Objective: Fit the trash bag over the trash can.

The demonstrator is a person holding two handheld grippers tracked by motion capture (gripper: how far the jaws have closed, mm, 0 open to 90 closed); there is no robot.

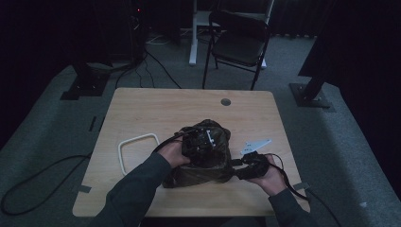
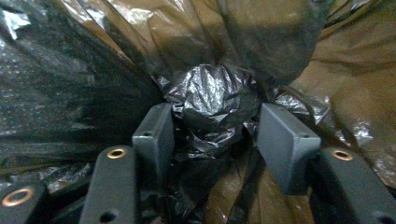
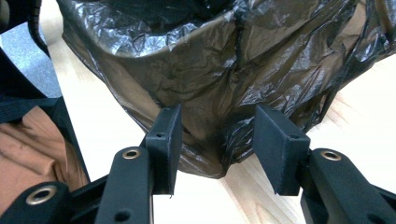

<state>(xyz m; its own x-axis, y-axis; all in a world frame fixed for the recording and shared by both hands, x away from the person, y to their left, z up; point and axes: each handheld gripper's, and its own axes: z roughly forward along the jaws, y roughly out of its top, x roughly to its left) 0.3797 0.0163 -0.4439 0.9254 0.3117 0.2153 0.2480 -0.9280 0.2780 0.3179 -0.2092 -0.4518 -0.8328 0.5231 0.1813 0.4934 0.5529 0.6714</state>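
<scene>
Looking down, high view: a crumpled dark brown translucent plastic bag (image 1: 203, 161) sits near the middle of the pale wooden counter (image 1: 142, 109), toward the person's edge.
Left gripper, high view: the left gripper (image 1: 201, 142) lies on top of the bag, with the hand behind it.
Right gripper, high view: the right gripper (image 1: 236, 165) lies level at the bag's right side, low, close to the counter.
Other things, high view: a white rounded-square plastic frame (image 1: 124, 156) lies flat left of the bag; a black folding chair (image 1: 239, 42) stands beyond the counter.
Left gripper view: the jaws stand apart with a bunched knot of black plastic film (image 2: 212, 100) between them; both pads seem to touch it, but whether they press I cannot tell.
Right gripper view: the jaws are spread, and the bag's lower corner (image 3: 219, 163) hangs in the gap just above the counter (image 3: 364, 116), free of the pads.
</scene>
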